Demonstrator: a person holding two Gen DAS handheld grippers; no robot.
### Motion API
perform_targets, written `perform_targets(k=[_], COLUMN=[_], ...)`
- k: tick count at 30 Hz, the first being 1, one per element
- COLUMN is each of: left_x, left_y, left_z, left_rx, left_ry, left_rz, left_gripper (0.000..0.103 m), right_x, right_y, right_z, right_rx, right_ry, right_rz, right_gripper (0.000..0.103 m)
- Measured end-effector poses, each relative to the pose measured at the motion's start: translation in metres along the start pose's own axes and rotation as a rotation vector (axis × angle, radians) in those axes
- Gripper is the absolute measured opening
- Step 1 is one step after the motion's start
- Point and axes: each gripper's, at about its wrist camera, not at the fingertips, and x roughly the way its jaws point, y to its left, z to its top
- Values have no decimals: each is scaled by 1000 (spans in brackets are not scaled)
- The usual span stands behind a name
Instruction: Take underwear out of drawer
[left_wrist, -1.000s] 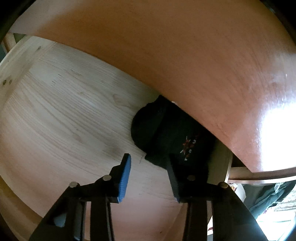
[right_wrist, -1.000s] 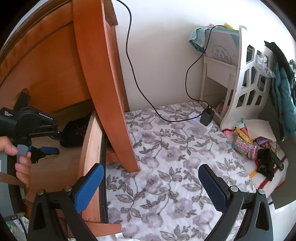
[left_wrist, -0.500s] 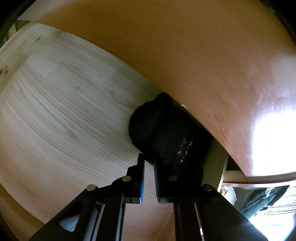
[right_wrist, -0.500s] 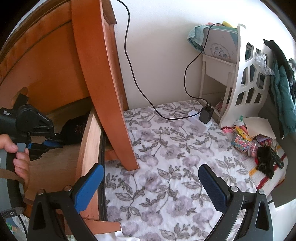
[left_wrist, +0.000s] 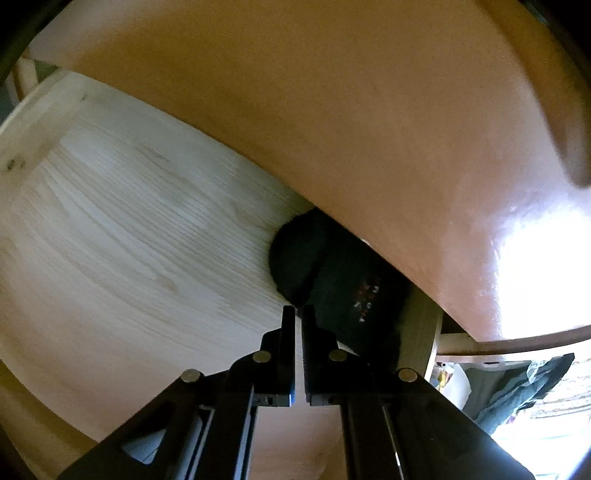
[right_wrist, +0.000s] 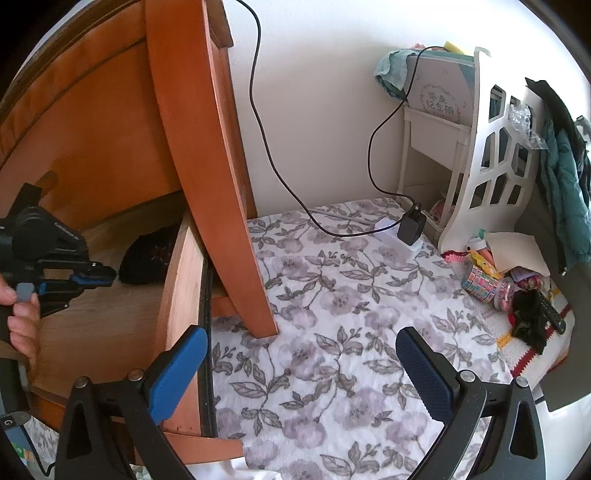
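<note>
At drawer (left_wrist: 122, 236) corner — underwear (left_wrist: 332, 280) soft, light, bunched; pinch its near fold. Left gripper (left_wrist: 298, 317) closed, apparently empty — right gripper (right_wrist: 299, 365) wide, empty.

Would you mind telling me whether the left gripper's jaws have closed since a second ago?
Yes. The left gripper stood open beside the black underwear; its jaws now meet at the garment's near edge on the drawer floor.

Black underwear (left_wrist: 332, 280); pale wood drawer (left_wrist: 129, 240); grey floral white bedsheet (right_wrist: 332, 314); black cable (right_wrist: 266, 147).
</note>
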Motion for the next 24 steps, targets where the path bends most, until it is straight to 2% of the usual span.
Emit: perform_targets(k=[6,9,12,14,15,16,18,21,24], left_x=[-14,-20,-26,-25,-22,-19,-11,-2,8], left_y=[-9,-27,-47,-63,-72,-79,-91,-102,-110], left_z=[-5,-9,-18,-27,-35,-36,-39,-40,-45], left_rx=[170,322,540,730,854,925,1029,1117,1248], left_ry=[54,75,76,79,88,97,138,180,170], left_rz=[33,85,167,234,273,291,293,274,320], left_gripper=[2,3,4,13,24,30,30,35,41], right_x=[-1,-2,-1,-1,-1,-1,0,1,1], right_y=[-2,-3,-3,-4,-4,-4,-5,-7,-8], right_z=[0,0,0,0,-1,-1,-1,-1,-1], right_rx=[6,12,13,16,16,14,17,22,18], right_ry=[-2,-3,-2,1,2,3,4,4,-1], right_rz=[-4,-2,-4,-2,-2,-3,-3,-8,-14], right_gripper=[103,103,103,103,103,103,103,103,103])
